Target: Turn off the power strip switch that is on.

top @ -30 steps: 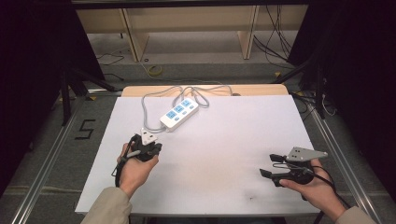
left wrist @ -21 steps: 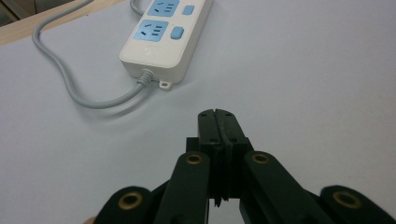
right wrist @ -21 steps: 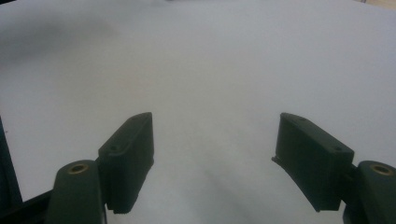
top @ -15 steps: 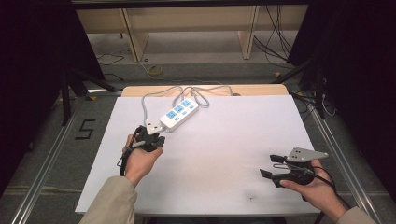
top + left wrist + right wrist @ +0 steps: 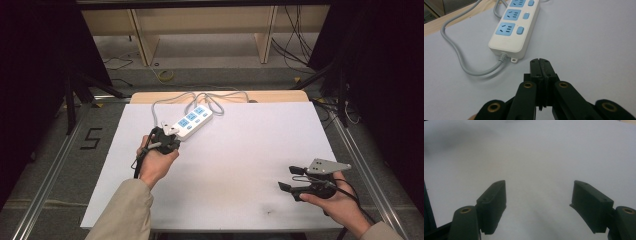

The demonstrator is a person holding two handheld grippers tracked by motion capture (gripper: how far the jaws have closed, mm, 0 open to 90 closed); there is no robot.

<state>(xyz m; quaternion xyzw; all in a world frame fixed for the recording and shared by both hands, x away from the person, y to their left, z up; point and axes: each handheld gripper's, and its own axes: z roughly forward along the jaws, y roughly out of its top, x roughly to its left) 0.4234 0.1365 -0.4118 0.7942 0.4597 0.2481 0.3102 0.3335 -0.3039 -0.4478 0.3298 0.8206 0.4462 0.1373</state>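
White table (image 5: 240, 165) in a dim room, wooden shelving and loose cables on the floor behind it. Nearest me, the right hand-held gripper (image 5: 288, 179) hovers low over bare table at the near right, jaws spread wide with nothing between them; looks parked there to stay out of the way. Further in, the left hand-held gripper (image 5: 167, 137) has its jaws pressed together, empty, with the tip just short of the near end of the power strip (image 5: 192, 120). Closed jaws suggest a poke or push, maybe at a switch, rather than a grasp. The strip lies diagonally at the far left-centre of the table, sockets up. Its grey cord (image 5: 200, 97) loops toward the far edge; the plug end is hard to make out. From above, the left hand hides the gap between tip and strip.
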